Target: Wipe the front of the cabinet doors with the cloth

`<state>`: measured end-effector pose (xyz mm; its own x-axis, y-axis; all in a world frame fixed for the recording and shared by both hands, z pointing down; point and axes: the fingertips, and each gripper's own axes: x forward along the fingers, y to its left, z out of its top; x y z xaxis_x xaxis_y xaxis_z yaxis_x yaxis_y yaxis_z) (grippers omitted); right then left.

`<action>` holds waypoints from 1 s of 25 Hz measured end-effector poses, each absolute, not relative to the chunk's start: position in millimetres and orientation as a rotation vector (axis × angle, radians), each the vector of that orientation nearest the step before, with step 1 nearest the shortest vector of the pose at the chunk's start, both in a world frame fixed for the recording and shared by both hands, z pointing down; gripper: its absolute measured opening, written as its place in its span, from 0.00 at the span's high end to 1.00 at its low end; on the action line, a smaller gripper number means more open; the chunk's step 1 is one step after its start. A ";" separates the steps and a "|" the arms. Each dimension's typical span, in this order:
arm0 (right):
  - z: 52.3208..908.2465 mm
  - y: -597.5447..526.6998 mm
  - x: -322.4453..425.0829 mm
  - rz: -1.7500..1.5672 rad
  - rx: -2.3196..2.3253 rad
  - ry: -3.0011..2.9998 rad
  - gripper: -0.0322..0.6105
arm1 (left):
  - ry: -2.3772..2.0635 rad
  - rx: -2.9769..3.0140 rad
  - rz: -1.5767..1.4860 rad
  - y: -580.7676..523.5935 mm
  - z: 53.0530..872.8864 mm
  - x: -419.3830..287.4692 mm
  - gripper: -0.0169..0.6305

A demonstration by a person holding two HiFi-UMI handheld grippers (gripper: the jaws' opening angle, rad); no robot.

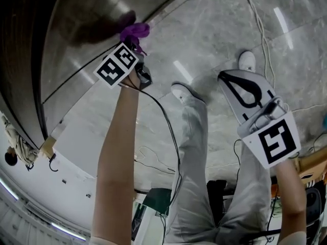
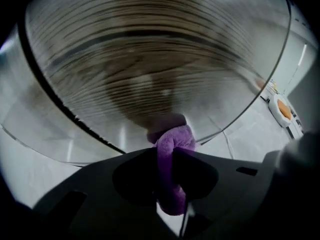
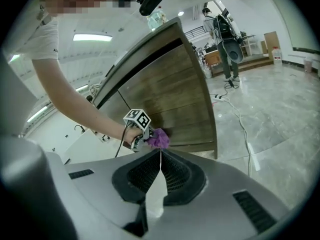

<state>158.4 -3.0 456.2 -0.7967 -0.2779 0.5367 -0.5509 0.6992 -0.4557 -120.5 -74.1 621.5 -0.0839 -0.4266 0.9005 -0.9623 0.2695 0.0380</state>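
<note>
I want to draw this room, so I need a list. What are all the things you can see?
cloth: one, purple, against the cabinet door
cabinet door: one, brown wood, ahead
floor: one, grey marble, underfoot
cable: one, white, on the floor
bystander: one, dark clothes, far off
shoes: two, white, on the floor
left gripper: one, black, shut on the cloth
right gripper: one, grey, shut, empty

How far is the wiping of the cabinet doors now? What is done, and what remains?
Done: the left claw is shut on the purple cloth. In hand: the cloth meets the low part of the wooden cabinet door. Left: no mark shows which area is already wiped, so I cannot tell how much remains. The right claw is shut, empty, away from the door.
</note>
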 end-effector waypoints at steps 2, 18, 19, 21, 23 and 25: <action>457.6 10.2 144.5 0.862 0.608 -2.476 0.91 | -1.672 1.274 0.771 -64.0 621.8 -136.8 0.84; 451.0 -14.2 182.8 0.895 0.700 -2.477 0.91 | -1.581 1.251 0.959 -39.5 628.2 -104.7 0.84; 450.4 -19.6 192.0 0.898 0.707 -2.477 0.91 | -1.556 1.274 0.946 -47.9 631.6 -82.0 0.84; 450.4 -29.8 214.4 0.897 0.711 -2.473 0.91 | -1.521 1.306 0.906 -68.3 638.2 -36.0 0.84; 451.3 -41.3 240.5 0.885 0.712 -2.466 0.91 | -1.497 1.333 0.873 -93.4 644.5 6.8 0.84; 454.0 -53.6 268.9 0.874 0.722 -2.452 0.91 | -1.475 1.369 0.857 -121.3 652.1 45.2 0.84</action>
<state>268.9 -53.6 454.0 -0.7686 -0.3242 0.5516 -0.6000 0.6644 -0.4456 45.2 -121.3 652.1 0.0396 -0.3467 0.9371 -0.9859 0.1392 0.0932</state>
